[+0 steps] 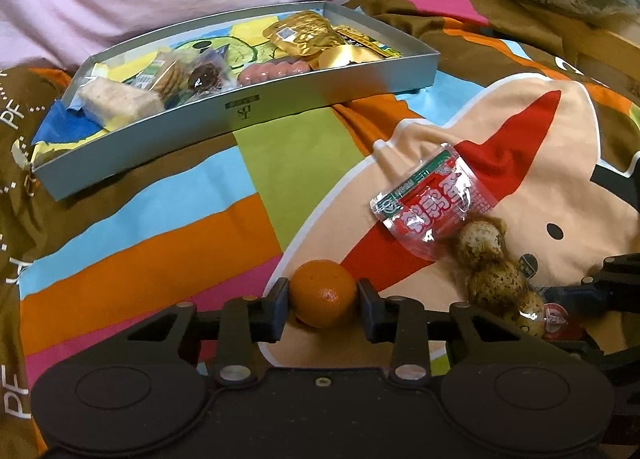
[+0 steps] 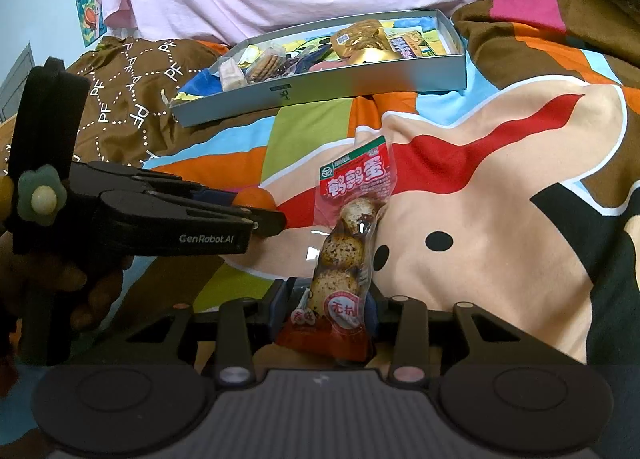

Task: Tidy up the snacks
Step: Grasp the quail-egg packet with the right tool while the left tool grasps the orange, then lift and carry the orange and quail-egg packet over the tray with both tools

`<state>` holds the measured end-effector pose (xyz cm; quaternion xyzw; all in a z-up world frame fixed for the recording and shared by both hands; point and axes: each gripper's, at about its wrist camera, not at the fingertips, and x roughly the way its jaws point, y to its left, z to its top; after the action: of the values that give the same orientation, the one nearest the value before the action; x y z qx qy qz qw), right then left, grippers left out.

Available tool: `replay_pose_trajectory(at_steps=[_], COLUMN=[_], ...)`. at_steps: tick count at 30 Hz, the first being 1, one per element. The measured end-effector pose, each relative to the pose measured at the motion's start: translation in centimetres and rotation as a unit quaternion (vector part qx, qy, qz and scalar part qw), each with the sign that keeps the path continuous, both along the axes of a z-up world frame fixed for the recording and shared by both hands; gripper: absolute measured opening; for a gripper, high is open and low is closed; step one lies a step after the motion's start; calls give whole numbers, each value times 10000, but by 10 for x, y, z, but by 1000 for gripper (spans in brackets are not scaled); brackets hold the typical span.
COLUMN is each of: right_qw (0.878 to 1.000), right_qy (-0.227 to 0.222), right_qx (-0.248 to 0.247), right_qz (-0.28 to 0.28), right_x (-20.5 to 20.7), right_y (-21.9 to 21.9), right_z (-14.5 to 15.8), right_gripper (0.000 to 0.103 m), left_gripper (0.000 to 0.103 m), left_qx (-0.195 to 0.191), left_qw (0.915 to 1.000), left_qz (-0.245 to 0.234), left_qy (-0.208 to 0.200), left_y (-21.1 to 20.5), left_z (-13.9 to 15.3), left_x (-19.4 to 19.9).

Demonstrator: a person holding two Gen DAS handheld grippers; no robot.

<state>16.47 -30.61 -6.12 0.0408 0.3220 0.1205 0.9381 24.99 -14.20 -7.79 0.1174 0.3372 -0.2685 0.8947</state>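
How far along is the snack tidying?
Done: several snacks already lie in the grey box. In hand: the left gripper clamps the orange, and the right gripper pinches the egg packet. Left: both items must still go into the box.

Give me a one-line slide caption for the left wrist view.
Left gripper pinches a small orange on the cartoon bedspread, snack tray beyond.

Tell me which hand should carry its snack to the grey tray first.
Either, probably left: its gripper is shut on the small round orange; the right gripper clamps only the tail of the clear quail-egg packet.
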Motion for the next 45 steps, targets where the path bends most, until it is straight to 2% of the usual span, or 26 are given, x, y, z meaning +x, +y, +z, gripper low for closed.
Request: replay_pose_trajectory(at_steps=[18,23,29,36,45], right_qw=[9999,9998,10000,9996,9987], right_qy=[7,36,92,196,314], right_qx=[-142,-207,-14,-186,-396], right_qz=[22,50,11,64,-7], right_x=[2,4,13,25,44], right_y=[4,7,6,21,33], right_z=[0,1,1,2,2], right_gripper=[45,48,50,64,63], left_gripper=[37,37,37,37,37], left_qx=[61,-141,-428,-722,-909], left_qw=[9983,9962,9932,9890,9886], left_qz=[546,800,1050,1268,1191], left_qy=[190,297,276,261,156], left_y=[25,39,62,79,78], left_z=[6,6,8,8,12], left_x=[-23,-39,-63,-75,-75])
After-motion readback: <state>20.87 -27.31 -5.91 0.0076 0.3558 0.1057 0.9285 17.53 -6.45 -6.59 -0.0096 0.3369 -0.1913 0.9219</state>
